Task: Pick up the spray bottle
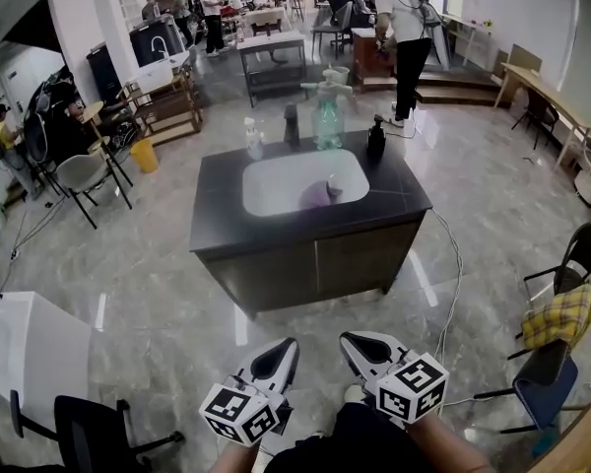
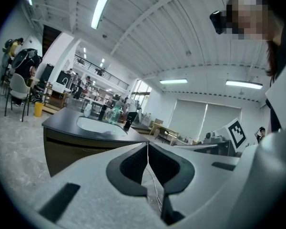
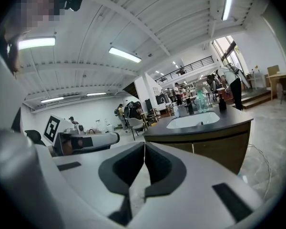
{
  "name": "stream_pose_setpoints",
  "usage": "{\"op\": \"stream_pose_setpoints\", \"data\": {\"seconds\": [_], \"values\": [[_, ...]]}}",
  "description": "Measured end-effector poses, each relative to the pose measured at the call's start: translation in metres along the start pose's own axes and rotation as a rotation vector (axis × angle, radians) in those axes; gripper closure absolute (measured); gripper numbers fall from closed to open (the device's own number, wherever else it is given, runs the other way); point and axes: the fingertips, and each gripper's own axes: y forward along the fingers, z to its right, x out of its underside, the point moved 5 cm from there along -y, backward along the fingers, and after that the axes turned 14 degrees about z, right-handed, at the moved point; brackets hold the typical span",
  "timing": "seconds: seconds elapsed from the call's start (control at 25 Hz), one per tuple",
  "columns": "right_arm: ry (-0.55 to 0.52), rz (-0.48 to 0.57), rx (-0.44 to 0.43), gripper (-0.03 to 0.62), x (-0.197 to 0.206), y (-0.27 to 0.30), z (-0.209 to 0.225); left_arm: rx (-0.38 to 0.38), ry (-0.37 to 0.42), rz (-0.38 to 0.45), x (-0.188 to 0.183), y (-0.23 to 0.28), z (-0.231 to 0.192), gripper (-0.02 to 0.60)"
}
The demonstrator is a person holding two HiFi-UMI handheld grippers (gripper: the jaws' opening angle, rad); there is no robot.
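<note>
Approach step. Our left gripper (image 1: 284, 353) and right gripper (image 1: 353, 345): both closed, empty. Spray bottle (image 1: 327, 116): twelve o'clock, on the far counter (image 1: 227, 235). Next, we judge: close in, open one claw.

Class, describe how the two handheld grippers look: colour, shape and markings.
The left gripper and right gripper are white, tapering shells with black textured pads lining the jaws. Each carries a cube of black-and-white square markers at its rear.

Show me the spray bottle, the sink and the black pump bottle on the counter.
Spray bottle (image 1: 327, 124), head view, on its clear green body.
Sink (image 1: 276, 187), head view, on the bare white basin floor.
Black pump bottle (image 1: 376, 144), head view, on its dark body.
</note>
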Motion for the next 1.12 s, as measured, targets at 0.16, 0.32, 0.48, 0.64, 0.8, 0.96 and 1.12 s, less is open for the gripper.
{"op": "stream_pose_setpoints", "data": {"seconds": [0.16, 0.32, 0.48, 0.64, 0.8, 0.96, 1.12], "values": [[0.002, -0.004, -0.013, 0.586, -0.012, 0.012, 0.033, -0.020, -0.003, 0.000, 0.002, 0.035, -0.005, 0.574], [-0.008, -0.008, -0.033, 0.586, -0.023, 0.019, 0.062, -0.045, -0.010, 0.015, 0.005, 0.065, -0.007, 0.574], [-0.012, 0.000, -0.048, 0.586, -0.034, 0.022, 0.090, -0.035, -0.012, 0.012, 0.008, 0.097, -0.003, 0.574], [-0.036, -0.013, -0.073, 0.586, -0.042, 0.022, 0.114, -0.027, -0.001, 0.012, 0.012, 0.124, 0.004, 0.574], [-0.042, -0.016, -0.084, 0.586, -0.045, 0.024, 0.138, -0.016, -0.008, 0.003, 0.020, 0.149, 0.009, 0.574], [-0.035, -0.011, -0.086, 0.586, -0.050, 0.025, 0.156, -0.012, 0.000, -0.008, 0.024, 0.164, 0.014, 0.574], [-0.020, -0.010, -0.087, 0.586, -0.050, 0.028, 0.168, -0.038, -0.014, -0.019, 0.029, 0.174, 0.009, 0.574]]}}
